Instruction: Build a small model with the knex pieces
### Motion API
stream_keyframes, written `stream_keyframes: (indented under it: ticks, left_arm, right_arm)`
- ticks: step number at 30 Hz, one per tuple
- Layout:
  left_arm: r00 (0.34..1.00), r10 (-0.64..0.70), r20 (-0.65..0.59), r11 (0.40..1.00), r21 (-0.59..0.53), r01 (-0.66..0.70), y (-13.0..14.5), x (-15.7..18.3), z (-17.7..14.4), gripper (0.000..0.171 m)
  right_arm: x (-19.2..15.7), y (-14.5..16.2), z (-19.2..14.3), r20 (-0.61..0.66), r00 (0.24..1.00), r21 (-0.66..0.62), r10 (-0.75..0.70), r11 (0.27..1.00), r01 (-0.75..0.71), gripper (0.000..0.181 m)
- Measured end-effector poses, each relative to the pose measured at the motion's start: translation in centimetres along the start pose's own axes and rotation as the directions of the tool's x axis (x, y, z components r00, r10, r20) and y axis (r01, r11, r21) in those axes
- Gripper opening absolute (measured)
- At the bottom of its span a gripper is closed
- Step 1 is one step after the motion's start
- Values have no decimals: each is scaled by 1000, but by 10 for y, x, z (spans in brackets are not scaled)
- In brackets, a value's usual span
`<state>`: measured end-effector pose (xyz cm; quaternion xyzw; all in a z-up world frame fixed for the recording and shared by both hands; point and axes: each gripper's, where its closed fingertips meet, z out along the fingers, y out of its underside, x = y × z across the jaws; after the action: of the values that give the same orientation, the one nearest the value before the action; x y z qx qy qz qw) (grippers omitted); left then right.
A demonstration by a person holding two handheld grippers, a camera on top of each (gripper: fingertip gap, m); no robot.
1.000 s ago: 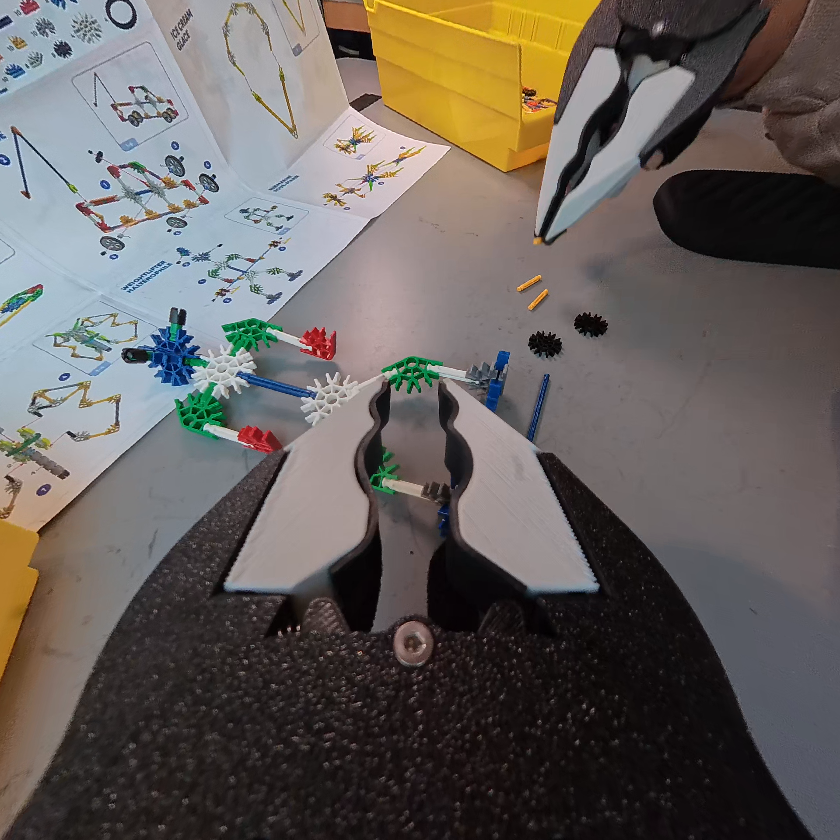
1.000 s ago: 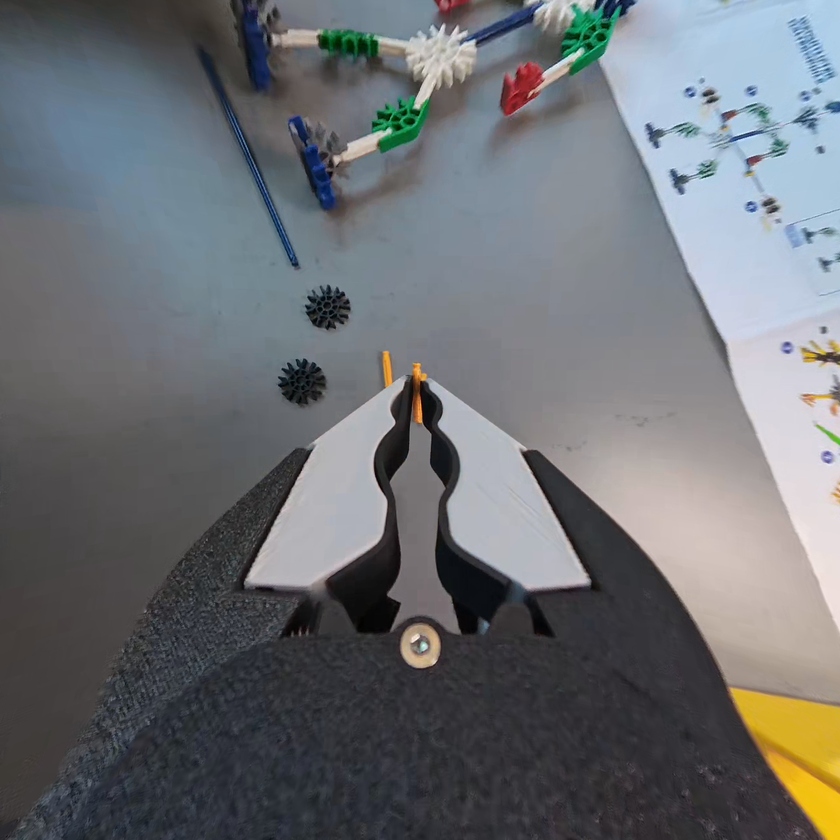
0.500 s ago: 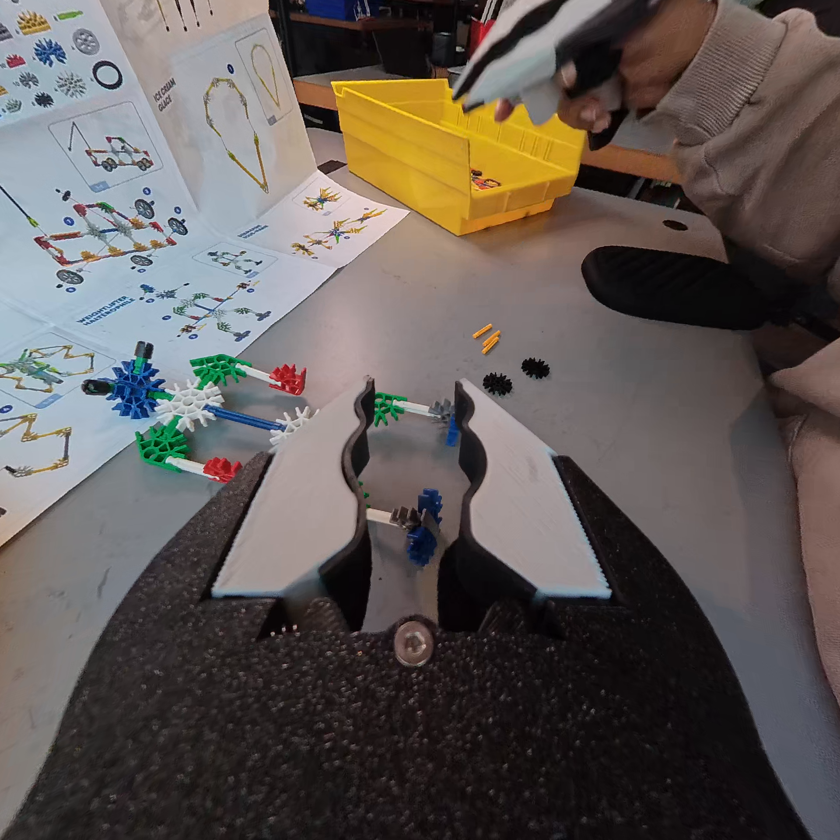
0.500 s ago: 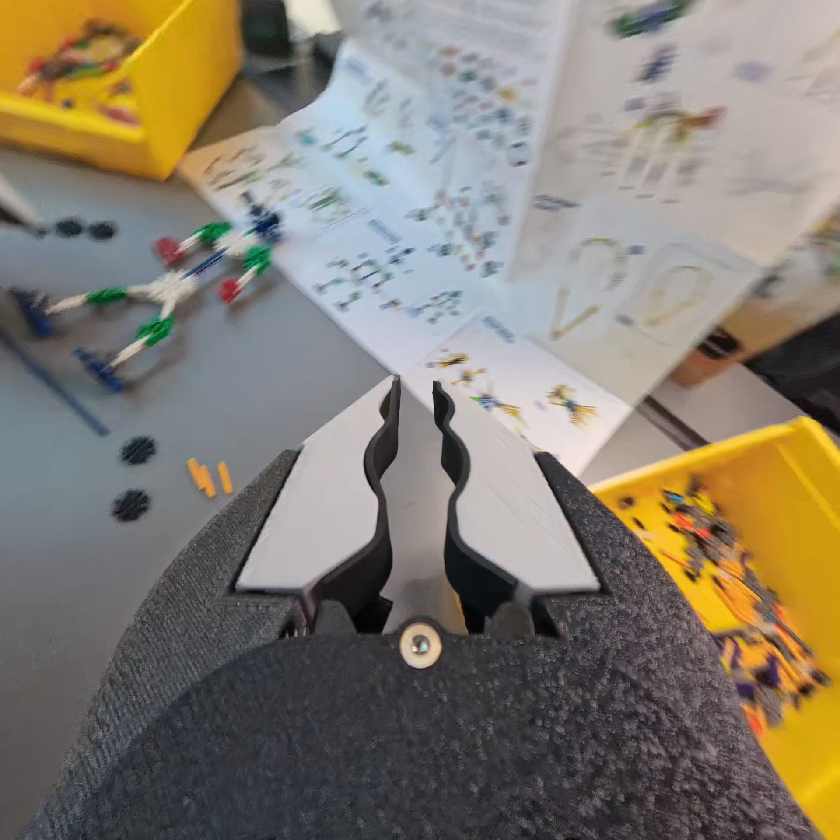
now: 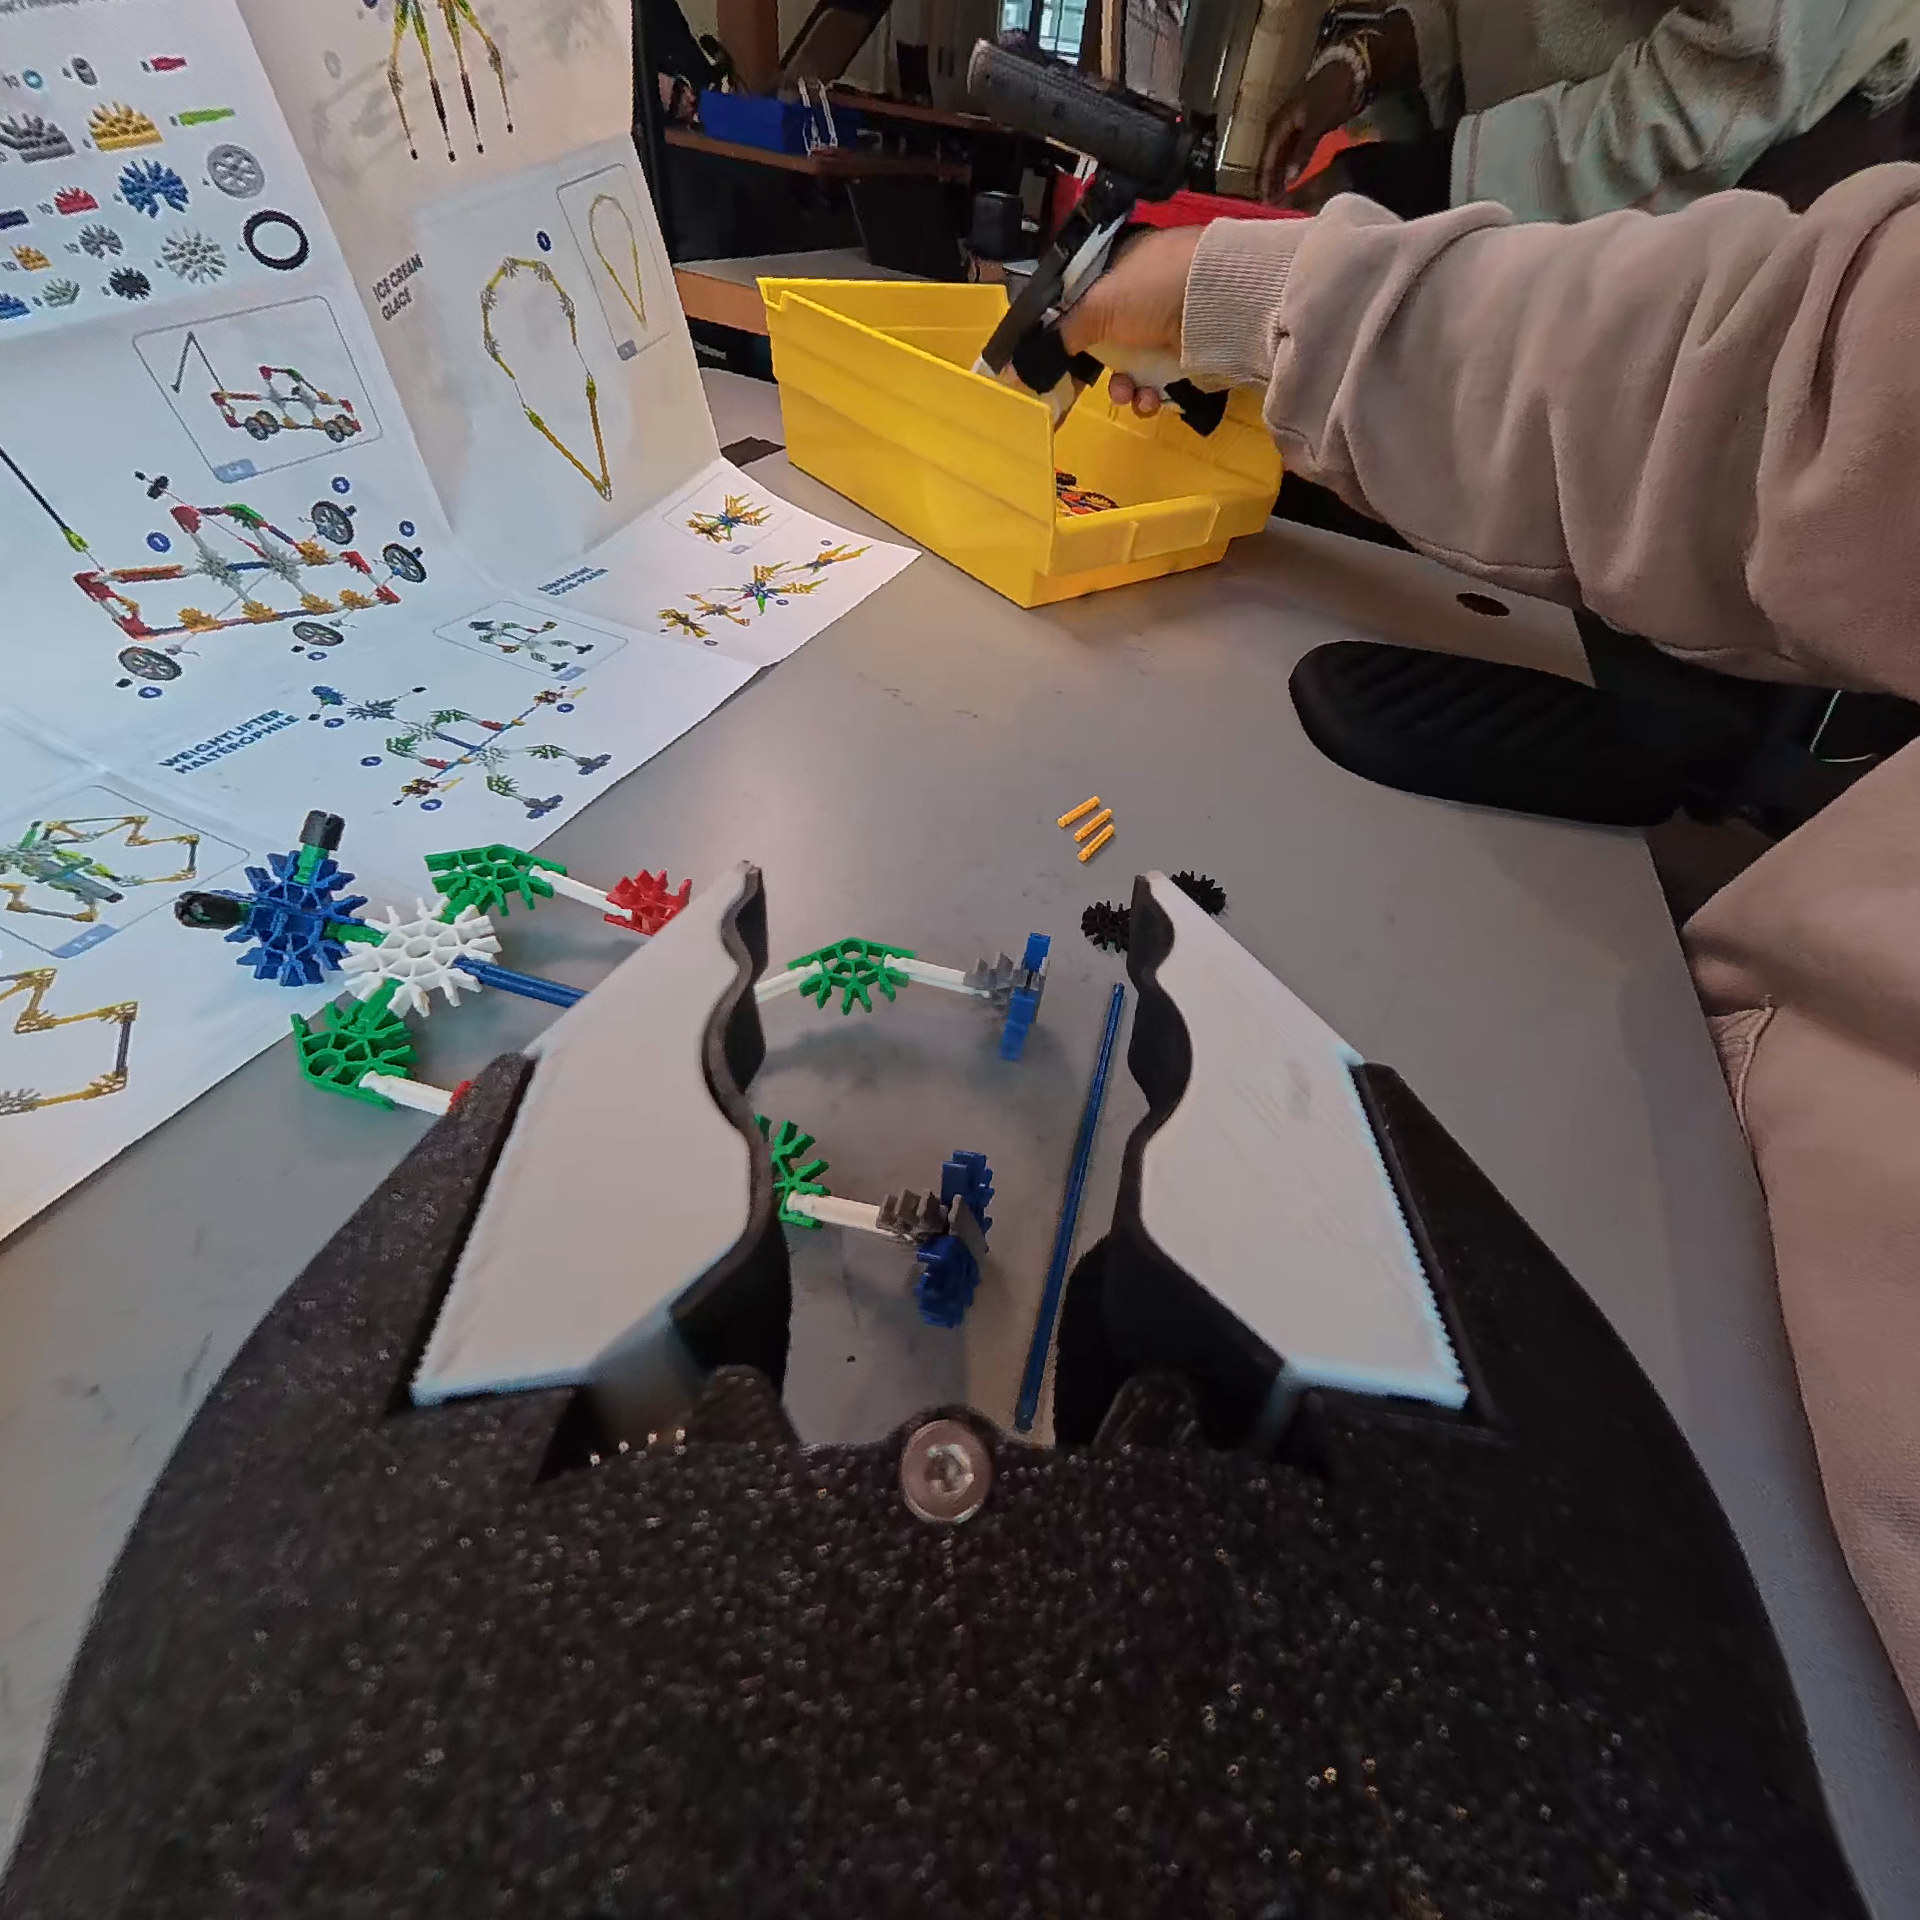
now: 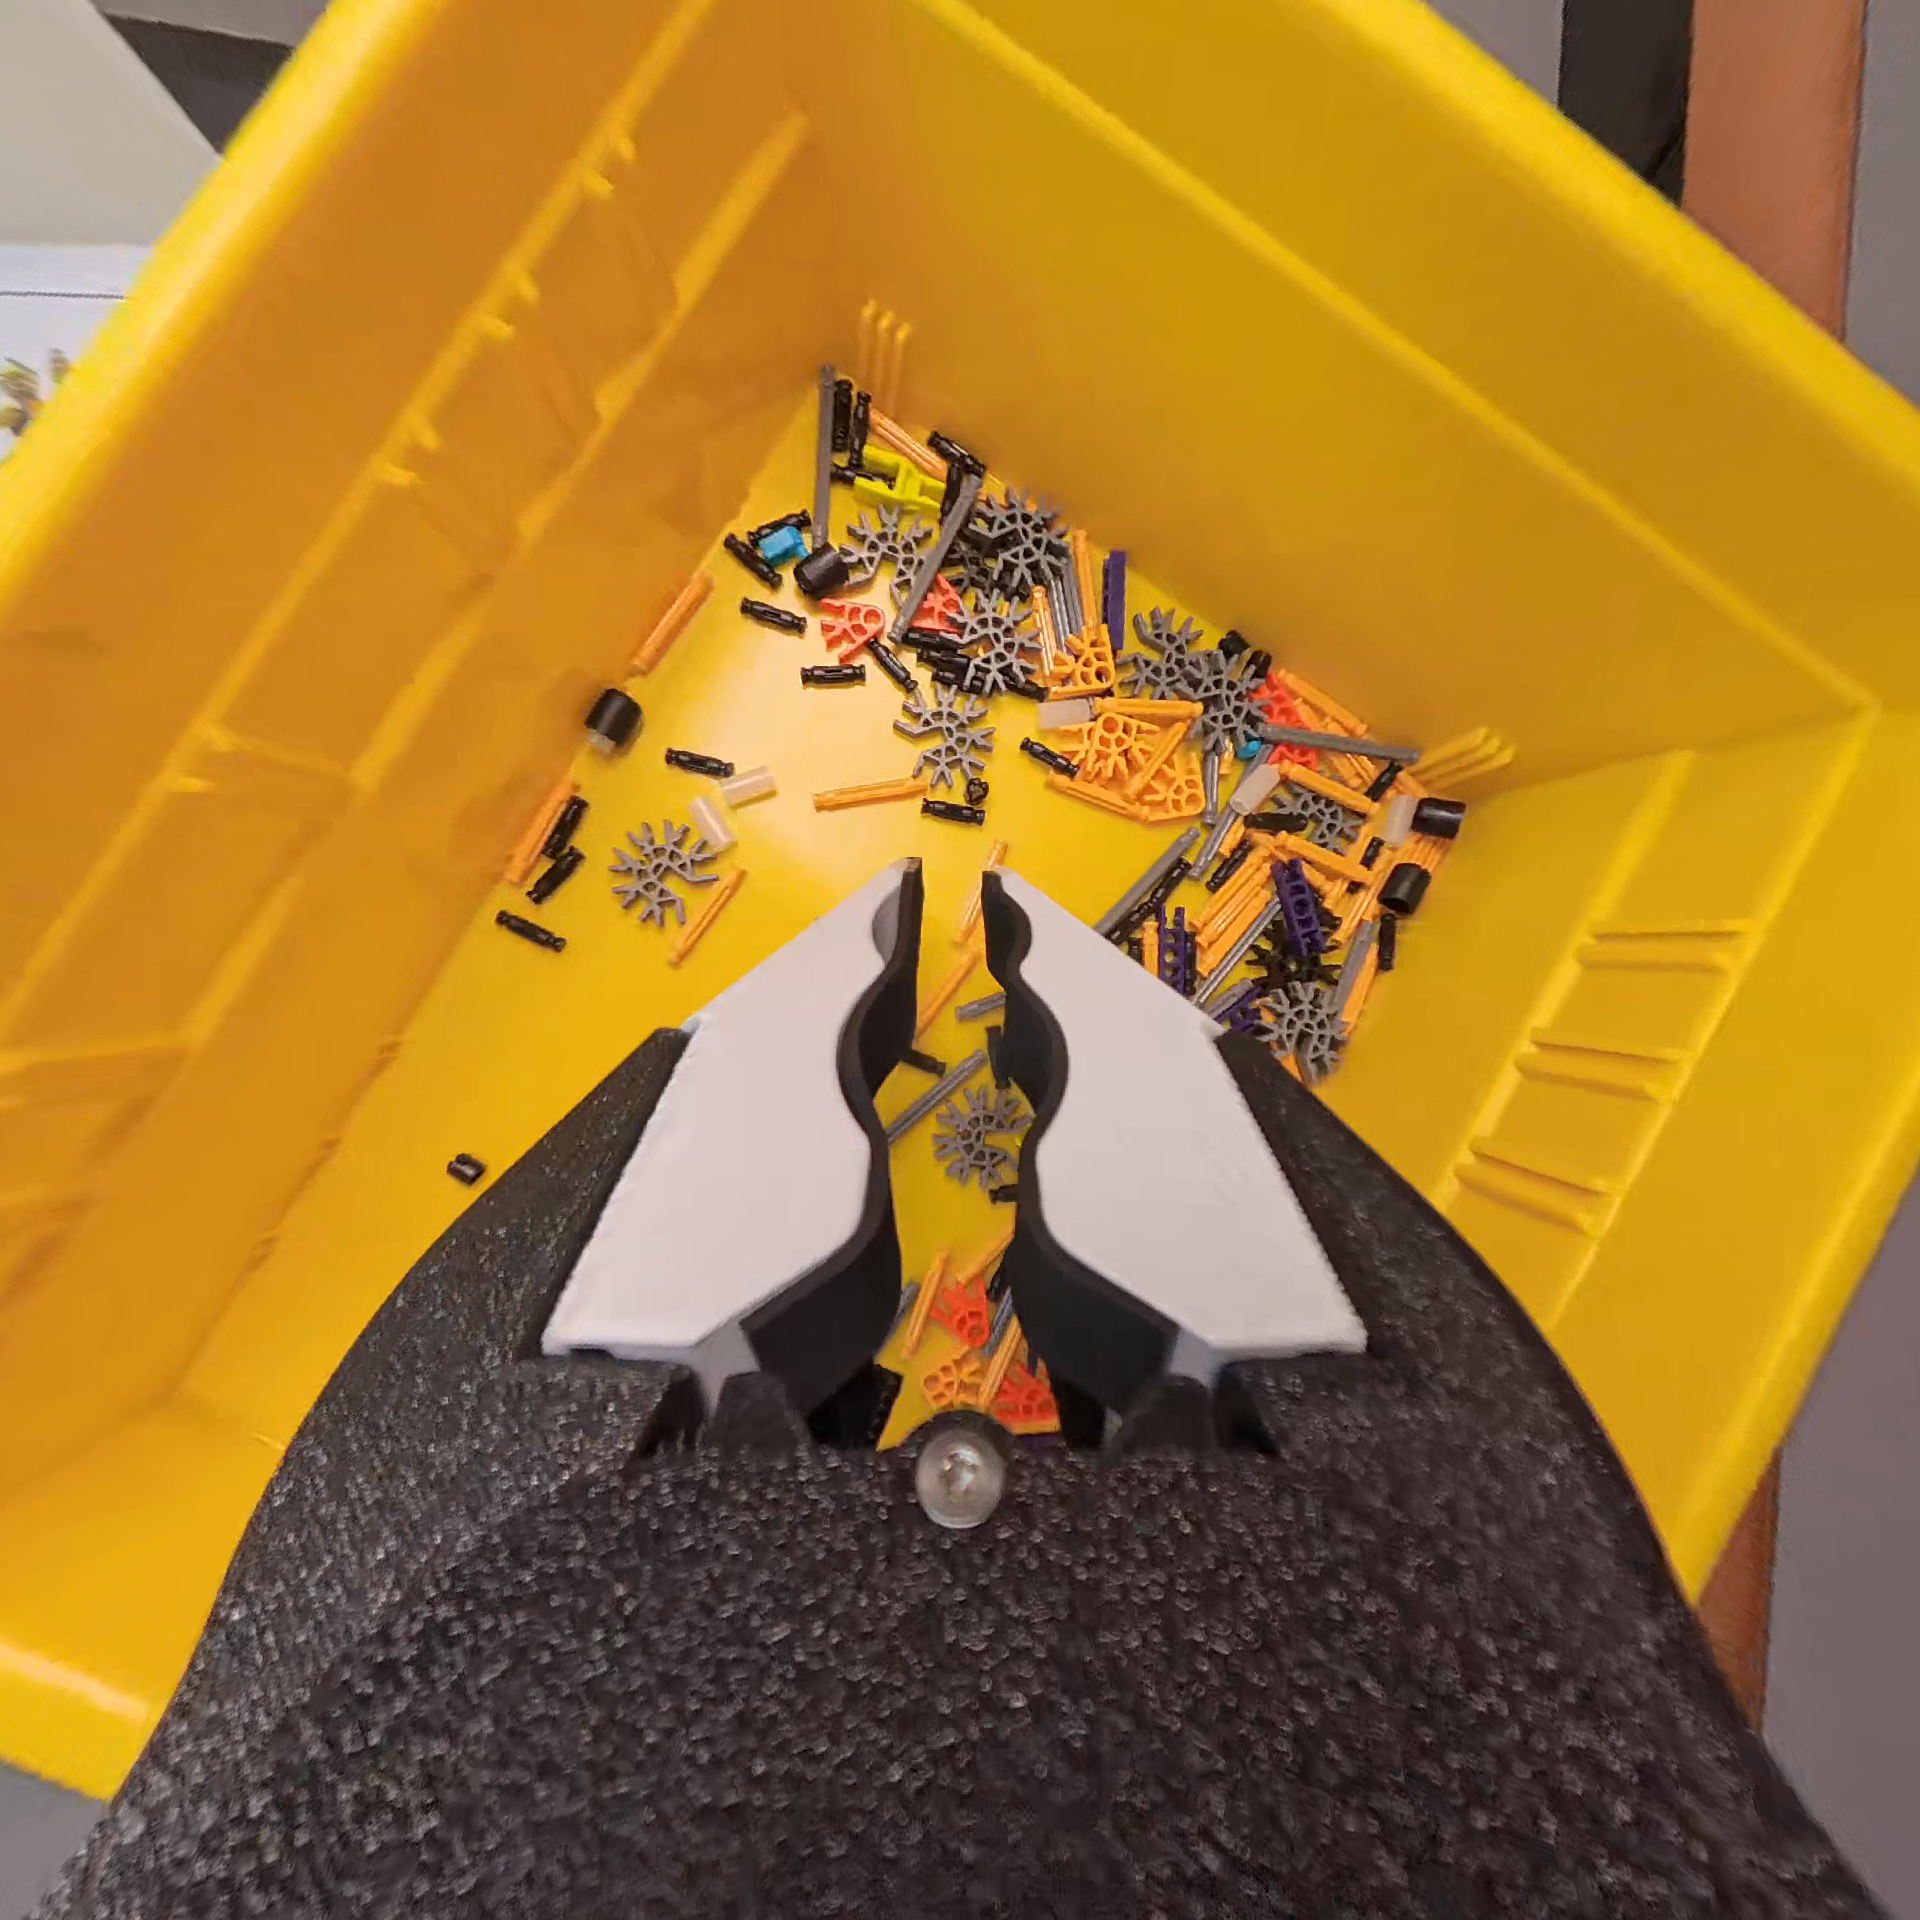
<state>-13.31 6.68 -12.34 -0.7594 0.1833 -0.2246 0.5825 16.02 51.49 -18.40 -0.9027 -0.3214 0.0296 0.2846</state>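
Grey tabletop (image 5: 935, 727), with a folded instruction sheet (image 5: 312, 582) spread and propped along the far left and a yellow bin (image 5: 935, 457) at the far side.

Left gripper (image 5: 940, 894) low over the table, jaws spread wide, holding nothing. Between its fingers: a thin blue rod (image 5: 1075, 1184) lying loose near the right finger, and two branches of a rod-and-connector model (image 5: 416, 951), each with a green connector, a white rod, a grey piece and a blue end. Rest of the model stretching left: white snowflake hubs, a blue hub, green and red connectors. Beyond the fingertips, three short orange pegs (image 5: 1086, 826) side by side, and two black toothed discs (image 5: 1107, 923) just beside the right fingertip. Black padded rest (image 5: 1475, 727) far right.

Right gripper (image 6: 951, 878) held by a hand (image 5: 1122, 312) in a beige sleeve, pointed down inside the bin (image 6: 1351, 343), jaws slightly parted, nothing clamped. Below it, a scatter of loose parts (image 6: 1091, 707): grey snowflake connectors, orange rods and wedges, small black pegs, purple pieces, black caps. Contact with the parts: cannot tell.
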Motion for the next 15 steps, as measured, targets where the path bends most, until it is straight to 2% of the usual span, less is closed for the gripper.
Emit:
stream_keyframes:
  ticks: [6, 15]
  left_arm:
    - [1000, 19, 2, 1000, -3, -19, 0, 1, 1, 69]
    - [1000, 14, 0, 1000, -4, -14, 0, 1, 1, 69]
  right_arm:
    - [5, 9, 17, 27, 997, -53, 69, 996, -68, 7]
    - [3, 17, 24, 71, 989, -52, 128, 991, -124, 1]
